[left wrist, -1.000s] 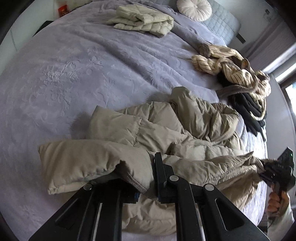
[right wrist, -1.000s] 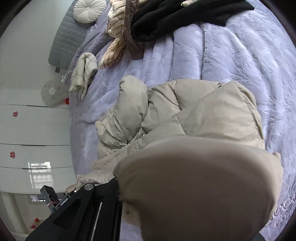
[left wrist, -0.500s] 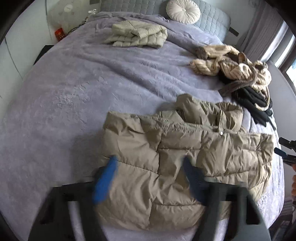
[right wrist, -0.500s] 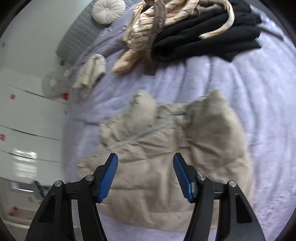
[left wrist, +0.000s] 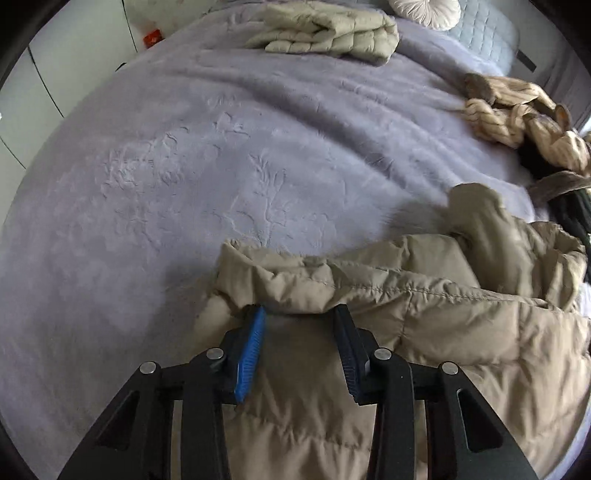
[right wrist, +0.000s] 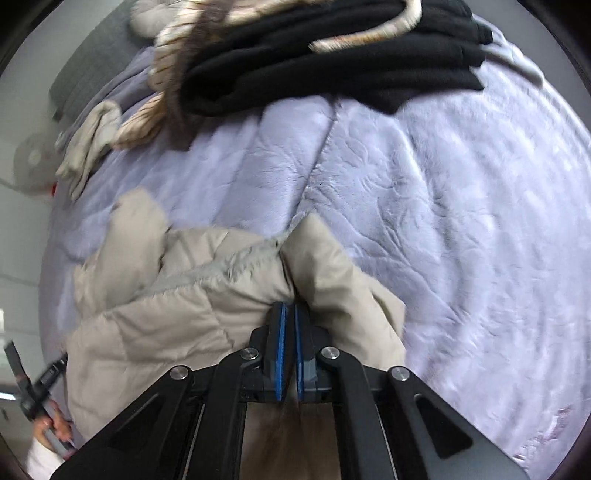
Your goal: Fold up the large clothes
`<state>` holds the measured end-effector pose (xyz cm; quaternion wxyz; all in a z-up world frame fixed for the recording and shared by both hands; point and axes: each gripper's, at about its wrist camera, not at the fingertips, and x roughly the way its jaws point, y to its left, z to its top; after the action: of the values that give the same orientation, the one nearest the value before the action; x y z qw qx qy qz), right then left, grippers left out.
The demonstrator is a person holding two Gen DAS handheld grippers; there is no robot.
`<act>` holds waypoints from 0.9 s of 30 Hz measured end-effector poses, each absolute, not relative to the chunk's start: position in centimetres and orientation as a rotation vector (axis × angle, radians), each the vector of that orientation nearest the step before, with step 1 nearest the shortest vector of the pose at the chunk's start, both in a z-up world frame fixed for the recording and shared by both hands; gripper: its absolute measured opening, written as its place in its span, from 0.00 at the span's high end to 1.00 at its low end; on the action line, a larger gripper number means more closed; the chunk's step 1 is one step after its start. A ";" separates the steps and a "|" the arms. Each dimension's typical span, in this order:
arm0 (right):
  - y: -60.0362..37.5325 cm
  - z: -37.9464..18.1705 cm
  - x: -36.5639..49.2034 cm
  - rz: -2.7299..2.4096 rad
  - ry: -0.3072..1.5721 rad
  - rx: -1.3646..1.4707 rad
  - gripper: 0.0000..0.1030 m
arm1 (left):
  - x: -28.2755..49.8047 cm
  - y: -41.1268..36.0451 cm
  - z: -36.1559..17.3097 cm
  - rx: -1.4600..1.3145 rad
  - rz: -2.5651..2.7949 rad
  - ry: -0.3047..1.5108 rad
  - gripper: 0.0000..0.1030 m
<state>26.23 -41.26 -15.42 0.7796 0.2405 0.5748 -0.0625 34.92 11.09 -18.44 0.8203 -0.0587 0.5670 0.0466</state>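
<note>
Writing is nowhere legible: the small red object [left wrist: 152, 37] at the bed's far corner is too small and soft to read, if it carries a label at all. Beige quilted puffer jacket [left wrist: 424, 332], smooth and stitched in wide channels, lies bunched near the front edge of the lilac bedspread [left wrist: 184, 166], a plush cover embossed with leaf and flower patterns. The left gripper [left wrist: 301, 314] straddles a rolled fold at the jacket's edge; its jaws are closing with the fabric between the blue pads, though whether they already press on it is hard to judge. The right gripper [right wrist: 289, 314] is clenched tight on a pinch of the jacket's opposite edge, where a strip of grey fleecy lining [right wrist: 221, 266] shows. Part of the jacket runs under both grippers and out of the frames. Farther back lie a folded cream quilted garment [left wrist: 332, 31], a striped knit heap [left wrist: 524, 118] tangled with folded black clothes [right wrist: 332, 59], and a round tufted cushion [left wrist: 424, 9] cut off by the frame. In the right wrist view a hand [right wrist: 55, 428] shows at the lower left, blurred.
</note>
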 end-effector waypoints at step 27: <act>-39.4 -9.7 24.2 -0.100 1.131 0.512 0.34 | 33.5 8.9 -14.7 0.059 0.169 1.202 0.57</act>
<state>24.24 -39.37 -9.75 0.8123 0.2397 0.5296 -0.0469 33.46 8.88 -14.71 0.8211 0.0278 0.5646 0.0794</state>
